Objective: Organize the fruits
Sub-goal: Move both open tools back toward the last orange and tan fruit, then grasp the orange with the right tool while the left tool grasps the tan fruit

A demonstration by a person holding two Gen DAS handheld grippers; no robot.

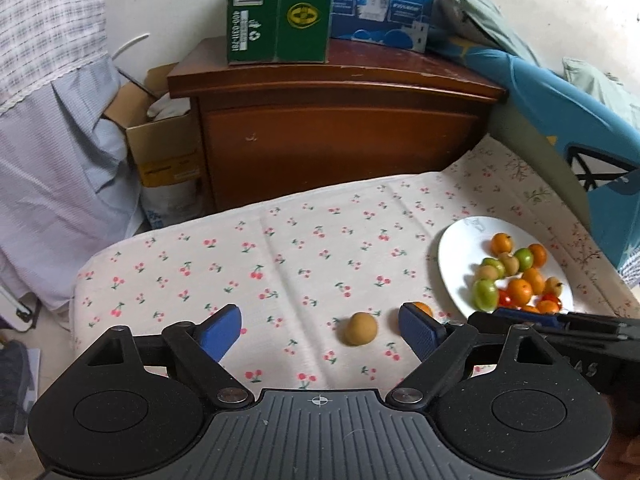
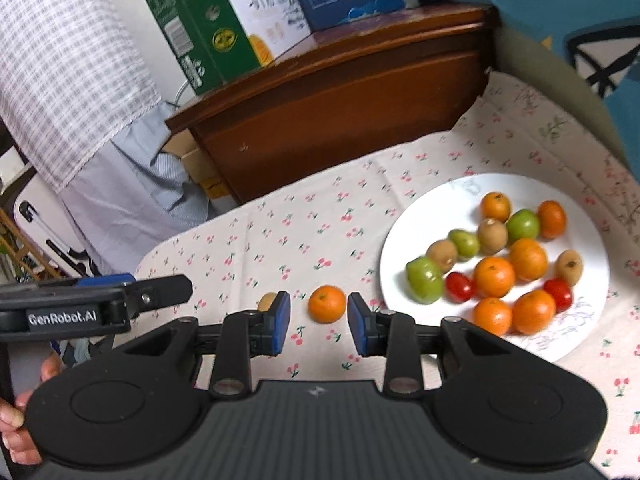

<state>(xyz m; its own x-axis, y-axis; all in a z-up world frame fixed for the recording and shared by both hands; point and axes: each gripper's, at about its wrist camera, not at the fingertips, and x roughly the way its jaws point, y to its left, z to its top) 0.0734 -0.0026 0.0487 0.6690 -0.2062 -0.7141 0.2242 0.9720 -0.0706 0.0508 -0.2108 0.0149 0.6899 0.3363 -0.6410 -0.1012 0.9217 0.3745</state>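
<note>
Two loose fruits lie on a cherry-print cloth [image 1: 280, 248] that covers the padded work surface; everything else edible sits on a white plate [image 2: 420, 216] at three o'clock in both wrist views. Behind the cloth, at twelve o'clock, stands a dark wooden cabinet [image 1: 340, 128], with a green carton [image 1: 280, 12] and a blue carton [image 1: 384, 0] side by side on its top. At ten o'clock hangs checked and striped fabric [image 1: 52, 120], with an open cardboard box [image 1: 164, 148] tucked between it and the cabinet. A blue cushion [image 1: 560, 104] leans at two o'clock.

On the plate lie oranges, green fruits, brown fruits and small red ones, bunched together.

The left gripper [image 1: 320, 328] hovers with its jaws wide apart; a brown fruit [image 1: 360, 329] rests on the cloth between them, touching neither pad. The right gripper [image 2: 319, 318] has its jaws narrowly apart, and an orange [image 2: 327, 304] sits on the cloth just ahead of the gap, clear of both pads and near the plate's nine o'clock edge.
</note>
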